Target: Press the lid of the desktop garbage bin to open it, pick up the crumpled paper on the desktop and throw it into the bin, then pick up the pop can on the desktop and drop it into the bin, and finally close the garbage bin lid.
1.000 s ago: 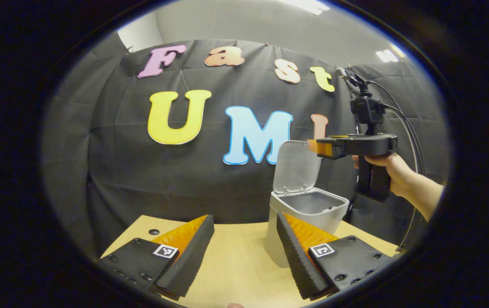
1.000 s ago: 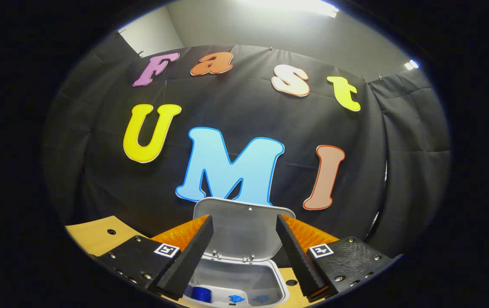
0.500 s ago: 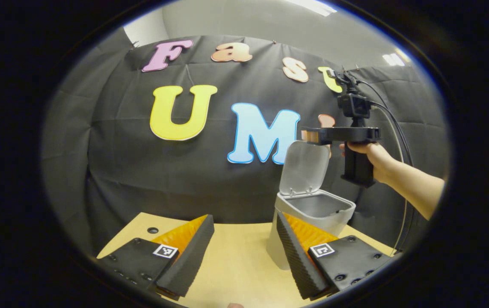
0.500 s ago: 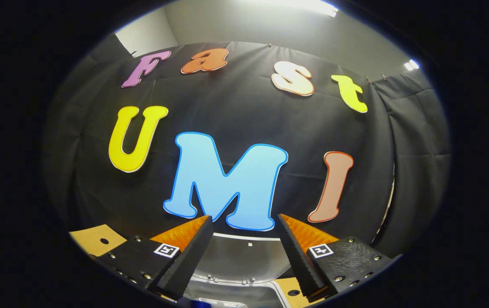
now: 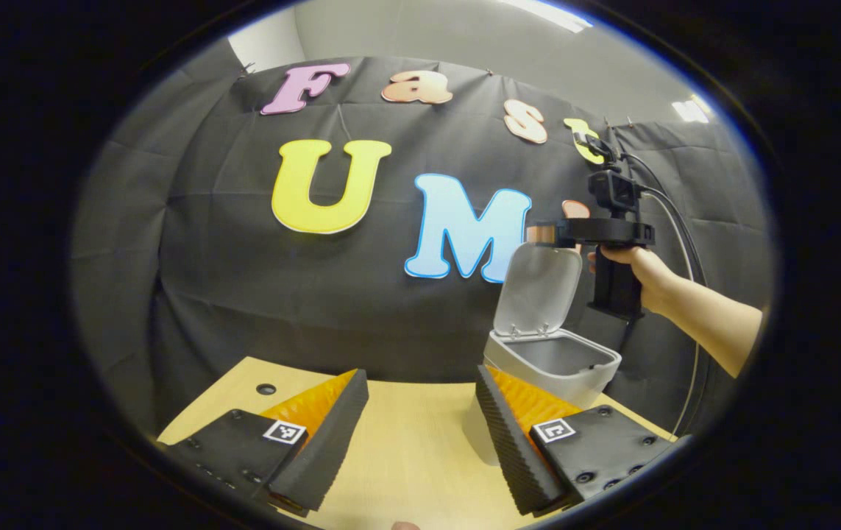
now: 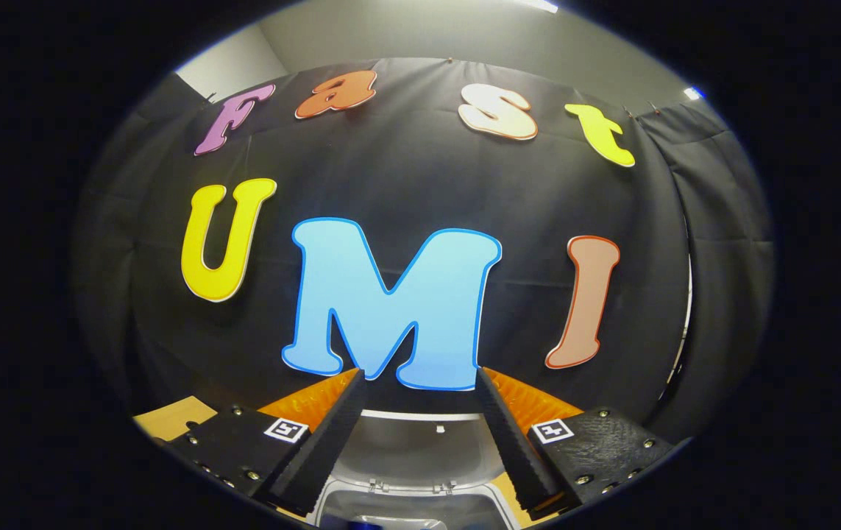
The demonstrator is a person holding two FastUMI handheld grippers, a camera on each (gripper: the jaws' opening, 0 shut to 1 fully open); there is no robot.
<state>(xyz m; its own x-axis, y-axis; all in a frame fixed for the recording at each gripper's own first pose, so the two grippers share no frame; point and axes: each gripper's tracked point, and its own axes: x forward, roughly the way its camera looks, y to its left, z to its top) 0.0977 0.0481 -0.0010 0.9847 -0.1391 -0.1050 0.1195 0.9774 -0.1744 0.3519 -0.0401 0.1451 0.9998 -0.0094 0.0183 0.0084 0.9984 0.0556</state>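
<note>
closing step, by my judgement: right gripper (image 6: pixel 420 434), jaws apart and empty, should tip the raised lid (image 5: pixel 544 283) from twelve o'clock toward six, over the bin (image 5: pixel 556 368); left gripper (image 5: pixel 420 434) idle, jaws apart.

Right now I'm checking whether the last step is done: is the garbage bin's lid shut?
No, in the left gripper view the lid stands raised on its hinge above the open garbage bin.
</note>
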